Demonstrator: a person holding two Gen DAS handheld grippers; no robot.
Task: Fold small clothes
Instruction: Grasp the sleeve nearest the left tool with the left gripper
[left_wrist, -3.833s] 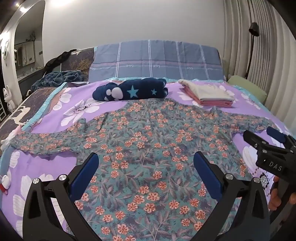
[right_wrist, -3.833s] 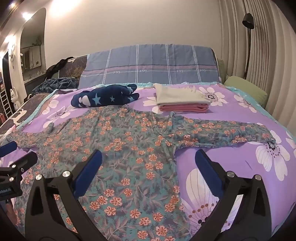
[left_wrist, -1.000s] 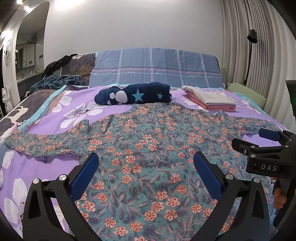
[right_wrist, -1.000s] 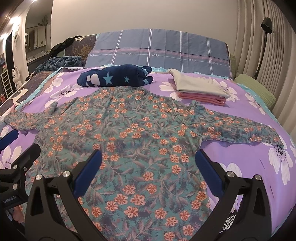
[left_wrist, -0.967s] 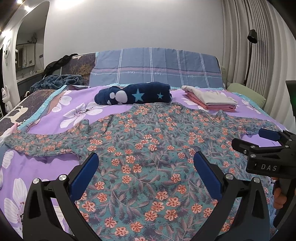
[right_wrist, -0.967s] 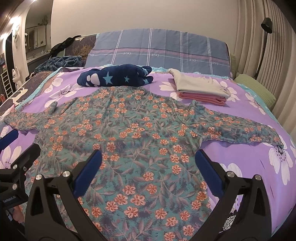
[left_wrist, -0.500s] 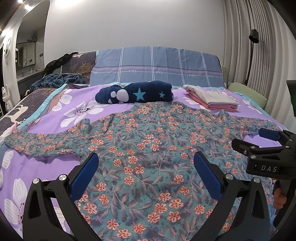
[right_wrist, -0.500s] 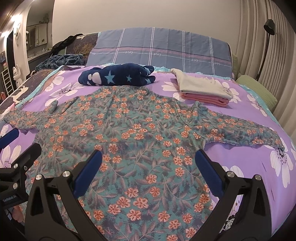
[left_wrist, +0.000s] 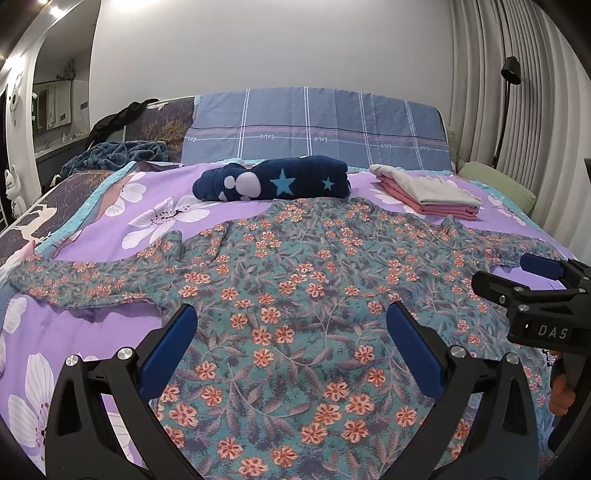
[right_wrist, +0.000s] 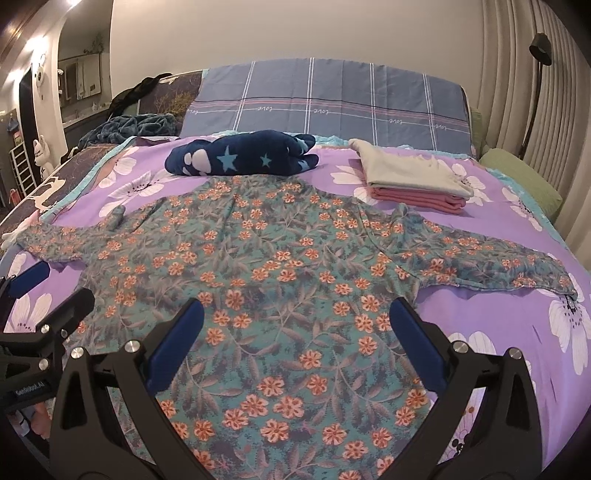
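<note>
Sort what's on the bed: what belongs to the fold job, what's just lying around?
In the job:
- floral long-sleeved top, spread flat, sleeves out
- left gripper, jaws open above it
- right gripper, jaws open above it

Lying about:
- folded stack, grey over pink
- navy star-print fleece bundle
- plaid pillow
- green pillow
- floor lamp
</note>
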